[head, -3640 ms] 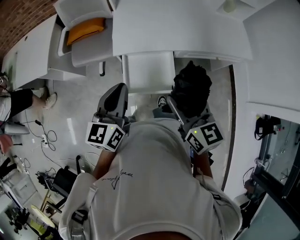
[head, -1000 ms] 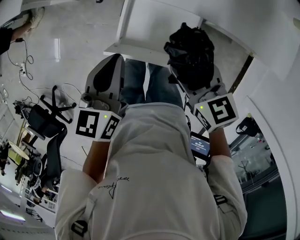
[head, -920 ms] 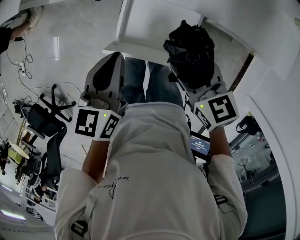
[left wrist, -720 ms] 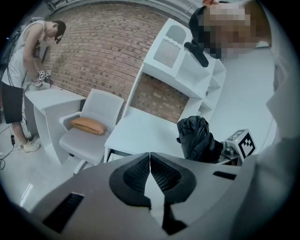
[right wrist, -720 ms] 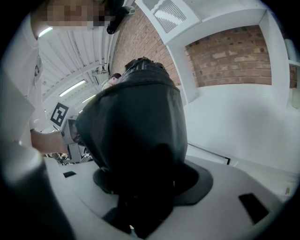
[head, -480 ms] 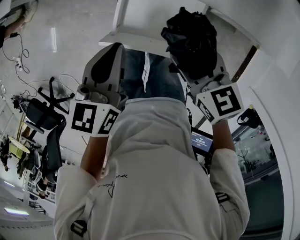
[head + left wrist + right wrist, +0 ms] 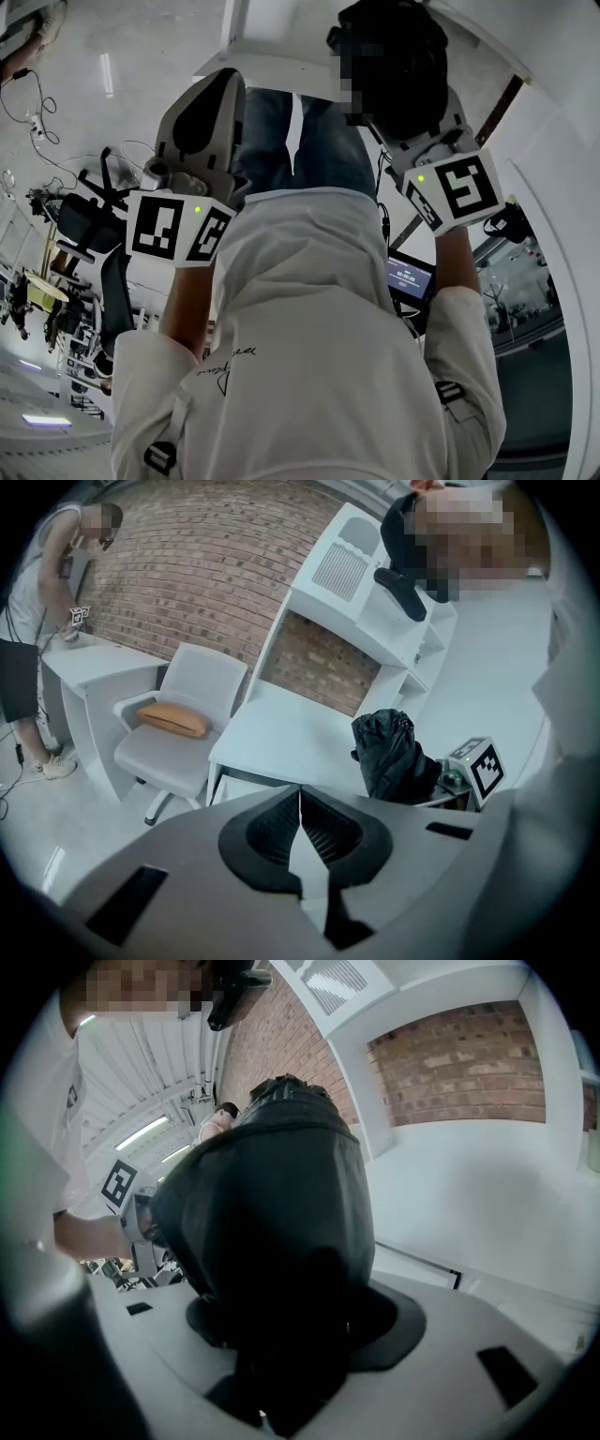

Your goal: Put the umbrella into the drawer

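Black folded umbrella [image 7: 272, 1194] sits clamped in your right gripper [image 7: 281, 1340]. Your left gripper [image 7: 300, 808] is pressed closed, empty.

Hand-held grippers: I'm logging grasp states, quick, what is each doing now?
Left hand-held gripper: closed, empty.
Right hand-held gripper: closed on the black folded umbrella.

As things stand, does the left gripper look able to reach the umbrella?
Probably yes: the umbrella, held in the right gripper, stands ahead of the left gripper with nothing between, but the left jaws are together and must open first.
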Action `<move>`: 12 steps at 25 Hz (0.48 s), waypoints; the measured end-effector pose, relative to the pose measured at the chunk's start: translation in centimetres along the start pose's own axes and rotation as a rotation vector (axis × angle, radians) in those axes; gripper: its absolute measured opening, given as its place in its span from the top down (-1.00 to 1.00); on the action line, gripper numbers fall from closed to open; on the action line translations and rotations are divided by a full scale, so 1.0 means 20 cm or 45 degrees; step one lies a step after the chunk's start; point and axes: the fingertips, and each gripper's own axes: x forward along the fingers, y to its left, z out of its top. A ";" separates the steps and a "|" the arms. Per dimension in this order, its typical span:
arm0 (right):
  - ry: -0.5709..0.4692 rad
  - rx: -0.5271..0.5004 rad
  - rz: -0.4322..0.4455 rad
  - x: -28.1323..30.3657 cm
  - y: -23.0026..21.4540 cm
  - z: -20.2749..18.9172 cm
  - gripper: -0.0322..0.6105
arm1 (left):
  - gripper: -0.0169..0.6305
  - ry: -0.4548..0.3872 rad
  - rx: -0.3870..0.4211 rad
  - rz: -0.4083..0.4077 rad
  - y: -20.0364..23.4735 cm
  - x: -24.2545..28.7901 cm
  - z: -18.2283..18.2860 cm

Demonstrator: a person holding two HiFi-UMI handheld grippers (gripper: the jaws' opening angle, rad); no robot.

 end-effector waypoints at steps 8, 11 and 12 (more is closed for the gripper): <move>0.020 0.009 0.012 0.07 -0.02 -0.03 0.12 | 0.89 0.022 -0.011 0.010 0.03 0.04 -0.03; 0.026 0.004 0.018 0.09 -0.02 -0.04 0.12 | 0.89 0.026 -0.014 0.005 0.03 0.05 -0.03; 0.030 0.003 0.020 0.10 -0.03 -0.04 0.12 | 0.89 0.029 -0.015 0.004 0.04 0.05 -0.03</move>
